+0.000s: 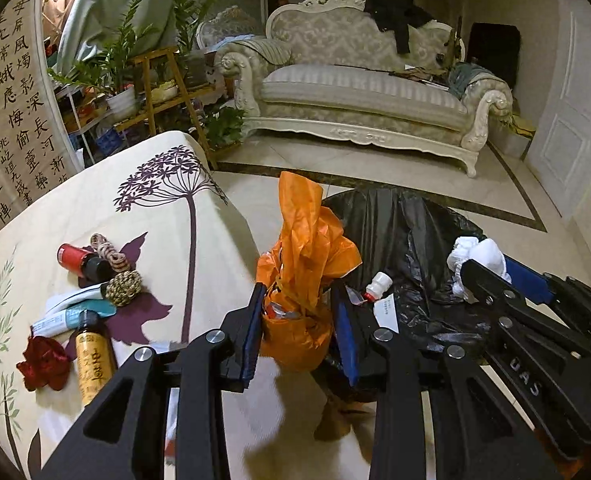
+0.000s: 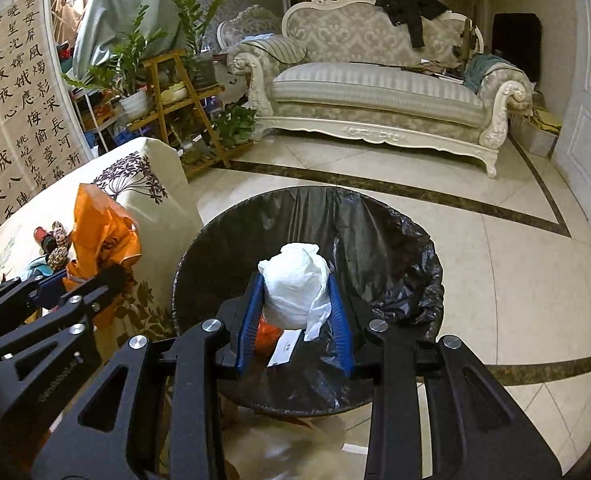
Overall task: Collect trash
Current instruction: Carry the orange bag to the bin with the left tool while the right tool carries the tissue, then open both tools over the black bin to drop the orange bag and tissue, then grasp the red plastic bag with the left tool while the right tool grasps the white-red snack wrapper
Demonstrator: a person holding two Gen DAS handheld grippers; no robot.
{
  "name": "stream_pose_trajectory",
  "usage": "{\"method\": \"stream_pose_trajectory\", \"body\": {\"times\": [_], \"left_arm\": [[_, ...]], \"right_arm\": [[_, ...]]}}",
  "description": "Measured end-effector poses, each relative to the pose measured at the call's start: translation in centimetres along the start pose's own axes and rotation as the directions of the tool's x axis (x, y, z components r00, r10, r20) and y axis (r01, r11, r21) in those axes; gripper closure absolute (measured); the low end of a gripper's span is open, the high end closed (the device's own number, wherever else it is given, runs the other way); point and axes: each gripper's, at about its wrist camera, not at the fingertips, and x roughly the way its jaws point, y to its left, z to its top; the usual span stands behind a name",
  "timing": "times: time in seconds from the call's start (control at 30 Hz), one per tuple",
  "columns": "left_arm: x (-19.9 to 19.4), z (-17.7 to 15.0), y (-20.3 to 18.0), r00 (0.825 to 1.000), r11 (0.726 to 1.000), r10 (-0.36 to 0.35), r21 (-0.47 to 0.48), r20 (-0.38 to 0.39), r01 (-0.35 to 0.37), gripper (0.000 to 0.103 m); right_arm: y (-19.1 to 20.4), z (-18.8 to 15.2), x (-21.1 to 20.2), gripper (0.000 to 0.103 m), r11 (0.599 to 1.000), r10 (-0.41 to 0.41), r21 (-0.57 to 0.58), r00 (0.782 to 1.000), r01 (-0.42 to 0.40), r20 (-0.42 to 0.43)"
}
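Note:
My left gripper (image 1: 299, 320) is shut on a tied orange plastic bag (image 1: 301, 264) and holds it between the table edge and the bin's near left rim; it also shows in the right wrist view (image 2: 103, 236). My right gripper (image 2: 295, 312) is shut on a white paper wad (image 2: 295, 288) over the bin's opening; the wad shows in the left wrist view (image 1: 477, 254). The round bin has a black liner (image 2: 375, 232). A small white bottle (image 1: 377, 284) and a paper slip (image 2: 285, 346) lie inside it.
A table with a floral cloth (image 1: 167, 208) on the left holds a red-capped bottle (image 1: 81, 260), rope coils (image 1: 123, 286), tubes (image 1: 71, 314), a brown bottle (image 1: 91, 364) and a red wad (image 1: 43, 362). A sofa (image 1: 359, 92) and plant shelves (image 1: 163, 88) stand behind on tiled floor.

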Motion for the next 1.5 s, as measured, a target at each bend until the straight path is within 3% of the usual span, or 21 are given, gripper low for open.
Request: {"method": "stream_pose_trajectory", "body": {"times": [0.17, 0.5, 0.6, 0.7, 0.87, 1.2, 1.5], "left_arm": [[0.2, 0.3, -0.1, 1.0, 1.0, -0.003, -0.005, -0.006, 0.003, 0.047], [-0.4, 0.5, 0.1, 1.0, 1.0, 0.004, -0.026, 0.009, -0.004, 0.037], [-1.0, 0.5, 0.2, 1.0, 1.0, 0.011, -0.018, 0.021, -0.011, 0.036], [-1.5, 0.6, 0.5, 0.999, 1.0, 0.016, -0.022, 0.031, -0.015, 0.034], [-2.7, 0.3, 2.1, 0.999, 0.999, 0.03, -0.047, 0.045, -0.028, 0.033], [-5.4, -1.2, 7.9, 0.991, 0.985, 0.118, -0.137, 0.058, -0.109, 0.032], [-6.7, -3.6, 14.1, 0.976, 0.95, 0.218, -0.235, 0.022, -0.207, 0.031]], "right_arm": [[-0.5, 0.0, 0.2, 0.064, 1.0, -0.009, 0.01, 1.0, 0.009, 0.003], [-0.6, 0.1, -0.4, 0.063, 0.999, -0.023, 0.026, 1.0, 0.023, 0.016], [-0.5, 0.1, -0.5, 0.062, 0.999, -0.023, 0.027, 1.0, 0.023, 0.017], [-0.4, 0.0, -0.7, 0.053, 0.999, -0.023, 0.026, 0.999, 0.022, 0.022], [0.9, 0.2, -1.4, 0.053, 1.0, -0.004, 0.011, 1.0, 0.003, 0.031], [5.5, 0.2, -2.4, 0.053, 0.997, 0.068, -0.051, 0.997, -0.066, 0.034], [11.2, -0.4, -2.5, 0.052, 0.98, 0.151, -0.13, 0.989, -0.148, 0.008]]}}
